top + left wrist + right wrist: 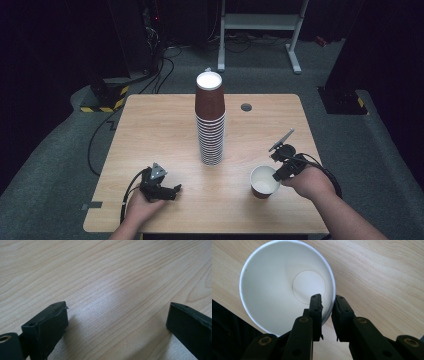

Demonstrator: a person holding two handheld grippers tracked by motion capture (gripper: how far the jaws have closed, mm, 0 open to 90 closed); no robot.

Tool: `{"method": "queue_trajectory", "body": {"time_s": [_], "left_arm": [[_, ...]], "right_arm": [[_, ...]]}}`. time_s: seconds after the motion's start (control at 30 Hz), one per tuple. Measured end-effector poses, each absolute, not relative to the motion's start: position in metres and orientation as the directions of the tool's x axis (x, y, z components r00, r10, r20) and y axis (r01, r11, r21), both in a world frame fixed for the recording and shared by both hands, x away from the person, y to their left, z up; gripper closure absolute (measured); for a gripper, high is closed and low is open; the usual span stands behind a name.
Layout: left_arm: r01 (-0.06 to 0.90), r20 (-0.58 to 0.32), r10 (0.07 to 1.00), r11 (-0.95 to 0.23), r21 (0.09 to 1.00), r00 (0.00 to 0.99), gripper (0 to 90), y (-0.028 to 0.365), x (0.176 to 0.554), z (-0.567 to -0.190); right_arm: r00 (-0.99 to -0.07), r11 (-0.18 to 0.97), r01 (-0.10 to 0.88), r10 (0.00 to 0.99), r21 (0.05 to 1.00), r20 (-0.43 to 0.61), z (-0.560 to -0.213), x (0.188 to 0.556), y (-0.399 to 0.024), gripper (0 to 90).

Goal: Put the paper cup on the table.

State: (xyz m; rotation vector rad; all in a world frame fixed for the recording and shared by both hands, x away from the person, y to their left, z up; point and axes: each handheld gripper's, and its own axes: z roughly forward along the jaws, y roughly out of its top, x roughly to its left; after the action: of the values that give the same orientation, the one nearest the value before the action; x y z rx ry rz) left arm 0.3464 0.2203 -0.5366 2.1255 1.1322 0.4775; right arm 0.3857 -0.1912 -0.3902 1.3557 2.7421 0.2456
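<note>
Seen from above, a wooden table (150, 130) is carrying a tall stack of brown paper cups (210, 120), standing upright near the table's middle with its white inside facing up. From the stack, a single paper cup (263, 182) is standing upright at about four o'clock, near the table's front edge and well apart from the stack; its outside is brown and its inside white.

The right tongs (278, 172) are coming in from the cup's three o'clock side, held in the person's right hand (311, 181), with a black cable trailing back over the wrist. In the right gripper view the right tongs (327, 305) are straddling the rim of the paper cup (274, 287): one jaw is hanging inside the cup against the white wall, the other is standing outside it, and the rim is passing between them. A narrow gap is showing between the outer jaw and the rim, so the tongs are standing released around the wall, not clenched on it. The cup's round bottom is lying bare.

The left tongs (172, 190) are resting on the table at about seven o'clock from the stack, well apart from both it and the single cup, held in the person's left hand (142, 207). In the left gripper view the left tongs (117, 317) are standing wide and released, with bare wood grain of the table (112, 277) between the two black jaws.

A small dark round grommet (246, 107) is sitting in the tabletop at about two o'clock from the stack.
</note>
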Motion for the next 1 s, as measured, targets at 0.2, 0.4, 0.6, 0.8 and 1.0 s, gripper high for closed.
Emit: {"method": "queue_trajectory", "body": {"time_s": [0.2,0.4,0.6,0.8,1.0], "left_arm": [[0.585,0.006,0.831,-0.396,0.708,0.556,4.2,0.22,0.346,-0.537],[0.585,0.006,0.831,-0.396,0.708,0.555,4.2,0.22,0.346,-0.537],[0.583,0.008,0.833,-0.394,0.711,0.553,4.2,0.22,0.346,-0.537],[0.584,0.008,0.834,-0.393,0.711,0.551,4.2,0.22,0.346,-0.537],[0.585,0.007,0.834,-0.393,0.709,0.552,4.3,0.22,0.346,-0.537]], "right_arm": [[-0.601,0.591,0.784,0.799,0.19,-0.006,-0.389,0.387,-0.191,74.2],[-0.587,0.58,0.791,0.809,0.196,-0.025,-0.39,0.388,-0.192,66.1],[-0.571,0.558,0.792,0.821,0.246,-0.026,-0.387,0.388,-0.193,57.9],[-0.56,0.541,0.783,0.828,0.306,-0.027,-0.38,0.388,-0.196,55.6],[-0.545,0.52,0.777,0.838,0.354,-0.035,-0.376,0.388,-0.203,54.3]]}}
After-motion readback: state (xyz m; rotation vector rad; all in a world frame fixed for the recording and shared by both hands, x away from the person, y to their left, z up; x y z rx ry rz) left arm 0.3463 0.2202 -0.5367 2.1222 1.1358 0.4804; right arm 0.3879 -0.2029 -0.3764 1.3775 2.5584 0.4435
